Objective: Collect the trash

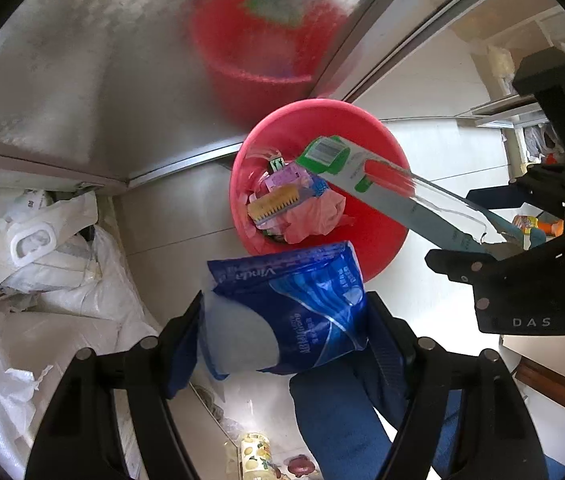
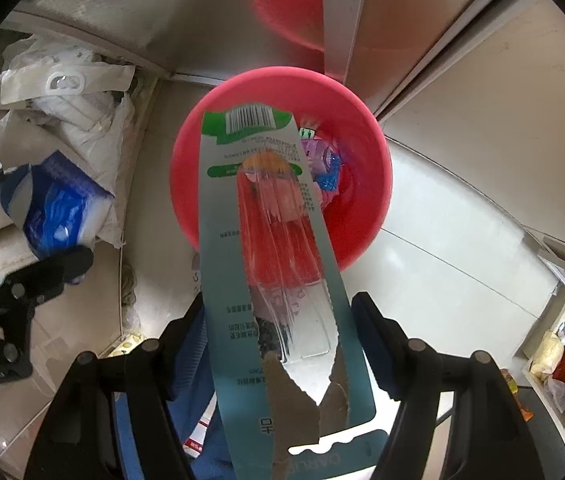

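Presently: red bin (image 1: 378,248) stands on pale floor (image 2: 462,216) by metal panel, part-filled with wrappers | left gripper (image 1: 282,320) clamps blue tissue pack (image 1: 294,312) just short of bin rim | right gripper (image 2: 278,332) pinches long torn blister card (image 2: 222,240), top end over bin mouth.
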### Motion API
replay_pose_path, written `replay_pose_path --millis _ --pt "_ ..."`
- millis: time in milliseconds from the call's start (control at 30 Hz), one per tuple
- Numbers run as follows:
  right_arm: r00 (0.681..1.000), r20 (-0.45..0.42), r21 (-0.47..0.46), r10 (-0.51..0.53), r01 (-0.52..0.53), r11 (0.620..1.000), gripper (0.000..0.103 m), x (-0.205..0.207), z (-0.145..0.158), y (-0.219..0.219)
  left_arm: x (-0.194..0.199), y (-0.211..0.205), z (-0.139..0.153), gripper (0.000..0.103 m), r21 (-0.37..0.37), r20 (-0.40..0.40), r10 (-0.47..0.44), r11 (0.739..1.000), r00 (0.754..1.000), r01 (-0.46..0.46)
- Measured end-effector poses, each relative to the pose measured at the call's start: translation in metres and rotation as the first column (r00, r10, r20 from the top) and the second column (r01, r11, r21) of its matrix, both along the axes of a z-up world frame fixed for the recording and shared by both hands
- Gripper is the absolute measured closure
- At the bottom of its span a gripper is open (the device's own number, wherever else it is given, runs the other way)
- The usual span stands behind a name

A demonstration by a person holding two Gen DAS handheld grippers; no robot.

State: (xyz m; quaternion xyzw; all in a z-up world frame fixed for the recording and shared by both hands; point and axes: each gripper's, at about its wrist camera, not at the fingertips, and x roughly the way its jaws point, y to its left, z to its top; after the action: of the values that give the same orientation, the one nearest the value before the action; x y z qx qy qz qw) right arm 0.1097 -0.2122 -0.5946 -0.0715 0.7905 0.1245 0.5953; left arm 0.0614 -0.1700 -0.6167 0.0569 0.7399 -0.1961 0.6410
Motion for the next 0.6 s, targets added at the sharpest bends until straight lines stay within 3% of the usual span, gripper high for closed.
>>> replay_pose_path --millis 200,267,367,600 --pt "0.999 0.030 0.007 -0.022 0.022 1.000 0.030 0.004 -0.007 -0.002 0.006 0.000 -0.012 0.031 0.000 0.008 0.004 1.000 1.000 -0.004" --pt "0.999 0.030 0.028 -0.039 0.038 0.999 0.016 0.003 -0.007 -0.004 0.008 -0.002 -0.010 0.031 -0.009 0.009 0.001 1.000 1.000 -0.001" --pt "0.995 0.082 0.043 -0.050 0.046 0.998 0.010 0.003 0.002 -0.010 0.010 -0.006 -0.005 0.031 -0.021 0.016 -0.017 1.000 1.000 0.018" --pt "0.988 0.119 0.045 -0.098 0.093 0.995 0.008 0.001 0.010 -0.023 0.019 -0.018 0.000 0.031 -0.049 0.024 -0.039 0.998 0.999 0.040"
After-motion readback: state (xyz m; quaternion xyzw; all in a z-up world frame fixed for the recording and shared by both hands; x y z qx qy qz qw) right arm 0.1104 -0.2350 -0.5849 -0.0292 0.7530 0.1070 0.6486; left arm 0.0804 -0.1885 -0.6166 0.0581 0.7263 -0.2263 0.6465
